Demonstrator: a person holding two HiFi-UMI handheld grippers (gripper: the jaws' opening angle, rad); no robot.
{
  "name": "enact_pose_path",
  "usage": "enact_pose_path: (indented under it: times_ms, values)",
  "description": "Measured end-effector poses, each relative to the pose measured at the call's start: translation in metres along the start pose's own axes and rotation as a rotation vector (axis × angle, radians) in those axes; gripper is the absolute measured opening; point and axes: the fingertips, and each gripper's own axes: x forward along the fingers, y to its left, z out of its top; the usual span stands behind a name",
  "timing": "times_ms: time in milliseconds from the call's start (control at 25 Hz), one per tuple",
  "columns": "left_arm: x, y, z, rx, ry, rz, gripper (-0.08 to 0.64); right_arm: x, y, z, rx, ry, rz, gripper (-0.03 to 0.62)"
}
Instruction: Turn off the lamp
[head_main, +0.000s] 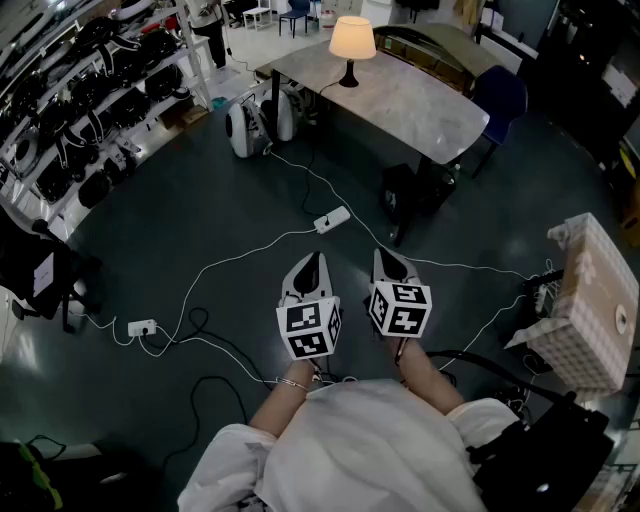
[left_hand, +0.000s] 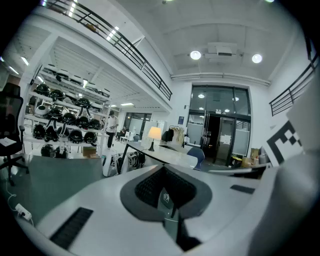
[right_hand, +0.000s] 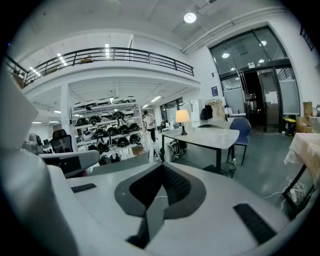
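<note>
Far off, a long pale stone-look table with round corners. Near, smooth white left gripper and right gripper, side by side, both pinched shut on nothing. At the table's far end, a glowing lamp: cream cone shade, thin dark stem.

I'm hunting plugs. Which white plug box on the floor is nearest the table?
The middle power strip, just in front of the table. The other power strip lies far left.
</note>
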Motion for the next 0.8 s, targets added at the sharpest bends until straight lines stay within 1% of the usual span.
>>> enact_pose_path:
  times_ms: [280, 360, 480, 680, 800]
  values:
    - [0.001, 0.012, 0.001, 0.003, -0.002, -0.001, 0.006, 0.006, 0.009, -0.002, 0.002, -0.005, -0.003, -0.002]
    - [0.002, 0.018, 0.002, 0.001, -0.002, 0.000, 0.006, 0.009, 0.013, 0.000, 0.016, -0.017, -0.002, -0.002]
    - [0.005, 0.030, 0.004, 0.002, -0.001, -0.001, 0.006, 0.017, 0.018, 0.004, 0.050, -0.038, -0.006, -0.001]
    - [0.011, 0.054, 0.010, 0.016, 0.003, -0.013, 0.006, 0.036, 0.029, 0.008, 0.060, -0.043, -0.036, -0.002]
    - [0.016, 0.066, 0.006, 0.028, 0.018, -0.025, 0.006, 0.047, 0.036, 0.004, 0.068, -0.034, -0.044, -0.002]
